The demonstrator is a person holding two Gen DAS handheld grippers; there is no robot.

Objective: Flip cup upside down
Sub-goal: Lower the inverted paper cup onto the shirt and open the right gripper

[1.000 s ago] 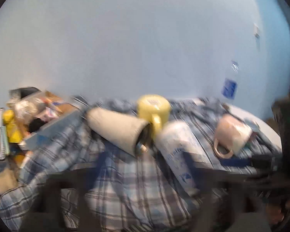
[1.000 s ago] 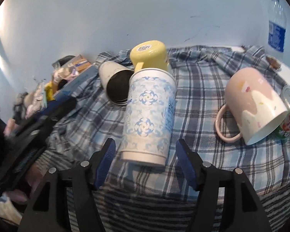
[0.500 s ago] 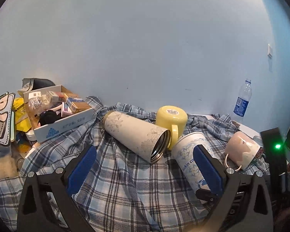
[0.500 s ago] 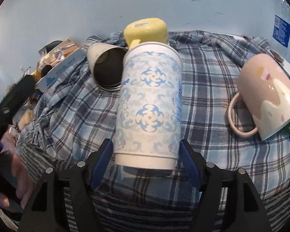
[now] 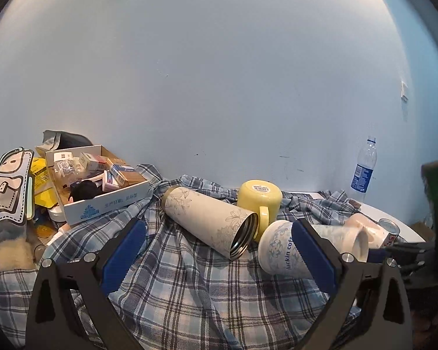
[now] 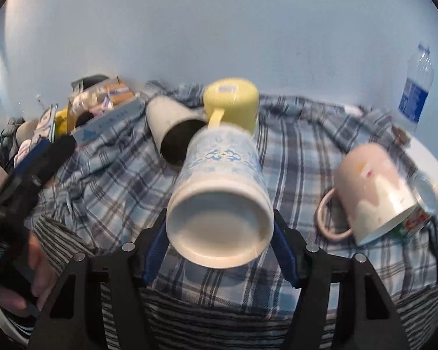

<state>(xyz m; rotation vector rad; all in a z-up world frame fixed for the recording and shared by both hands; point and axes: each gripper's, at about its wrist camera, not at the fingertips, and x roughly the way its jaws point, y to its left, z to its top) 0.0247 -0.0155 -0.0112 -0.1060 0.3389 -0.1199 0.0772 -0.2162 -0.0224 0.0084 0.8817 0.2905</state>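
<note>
My right gripper [image 6: 219, 233] is shut on a white cup with blue patterns [image 6: 219, 192], gripping near its base and holding it tilted above the plaid cloth [image 6: 300, 151], base toward the camera. The same cup [image 5: 280, 250] shows in the left wrist view, lying sideways at the right. My left gripper [image 5: 219, 253] is open and empty, over the cloth in front of a beige steel tumbler [image 5: 210, 221] lying on its side. A yellow mug [image 5: 260, 198] stands upside down behind it.
A pink mug [image 6: 376, 192] lies on its side at the right against a tin can [image 6: 426, 201]. A water bottle [image 6: 417, 87] stands by the wall. A cardboard box of small items [image 5: 96, 180] and bags sit at the left.
My right gripper closed on the blue-patterned cup and lifted its base end off the cloth, tilting it. My left gripper drew back and steadied, still open.
</note>
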